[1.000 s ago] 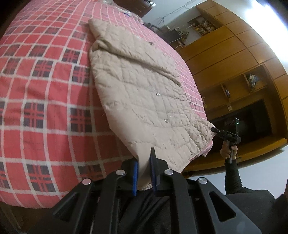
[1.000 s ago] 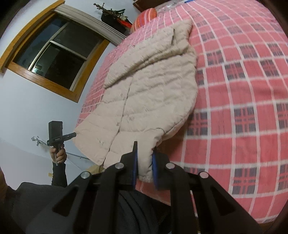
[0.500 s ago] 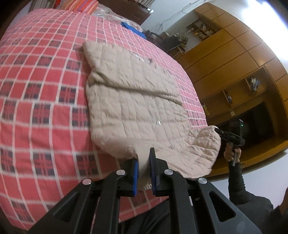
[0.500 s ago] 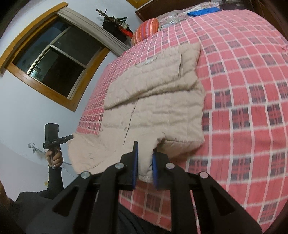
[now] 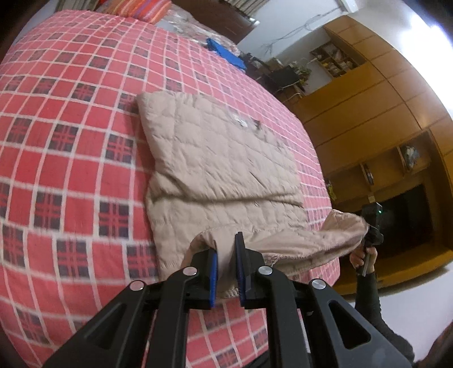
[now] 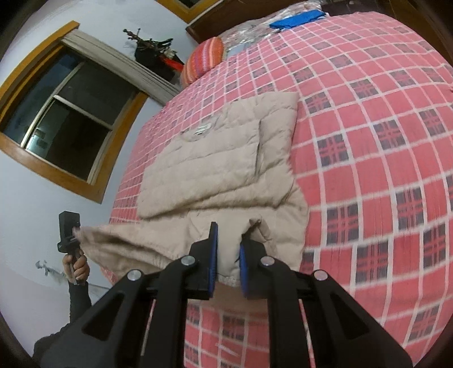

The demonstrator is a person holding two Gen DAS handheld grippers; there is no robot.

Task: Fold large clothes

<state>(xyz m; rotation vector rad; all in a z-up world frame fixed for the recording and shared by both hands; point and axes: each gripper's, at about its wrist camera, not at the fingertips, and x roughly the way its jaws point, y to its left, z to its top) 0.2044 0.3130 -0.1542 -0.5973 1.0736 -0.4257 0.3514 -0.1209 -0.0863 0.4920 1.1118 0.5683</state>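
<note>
Left gripper and right gripper: both clamped on hem corners of beige quilted padded jacket, near edge raised off red plaid bedspread. Jacket body lies flat mid-bed, sleeves already folded in. We judge bottom-to-collar fold under way. Next: we carry hem toward 12 o'clock, both corners level, lay onto collar end, release.

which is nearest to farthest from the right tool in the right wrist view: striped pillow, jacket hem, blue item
1. jacket hem, pinched in the right tool
2. striped pillow, far end of bed, left
3. blue item, top edge, farther back
</note>
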